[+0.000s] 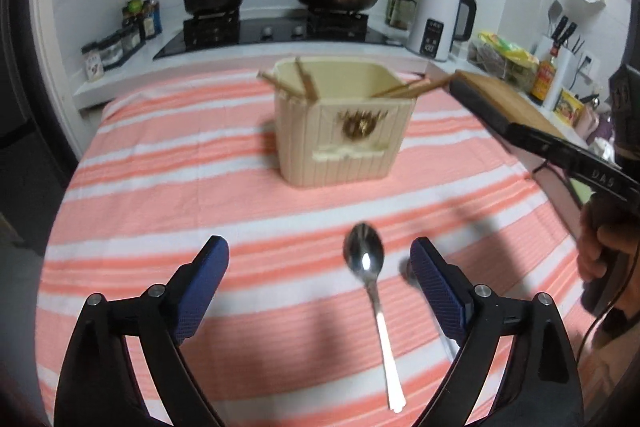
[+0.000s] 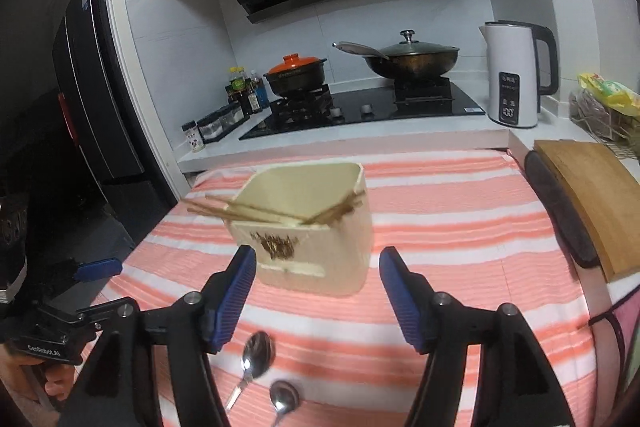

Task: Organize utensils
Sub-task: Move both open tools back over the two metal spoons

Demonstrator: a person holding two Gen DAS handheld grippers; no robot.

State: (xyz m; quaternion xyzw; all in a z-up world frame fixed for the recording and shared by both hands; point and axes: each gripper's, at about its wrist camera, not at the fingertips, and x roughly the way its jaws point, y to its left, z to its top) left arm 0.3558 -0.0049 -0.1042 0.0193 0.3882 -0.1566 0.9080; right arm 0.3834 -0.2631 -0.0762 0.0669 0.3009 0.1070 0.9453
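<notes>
Both grippers spread, empty: left gripper (image 1: 320,259), right gripper (image 2: 318,267). Spoon (image 1: 366,263) lies lower centre, flat on striped cloth (image 1: 160,195); pads may skid off it or snag fabric.

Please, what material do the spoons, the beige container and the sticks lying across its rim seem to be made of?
Spoons: polished metal, probably steel; the bowls show bright mirror highlights.
Beige container: likely matte moulded plastic, judging by the ribbed walls and even colour.
Sticks: brown and dull, probably wooden or bamboo chopsticks; blur leaves this open.
</notes>
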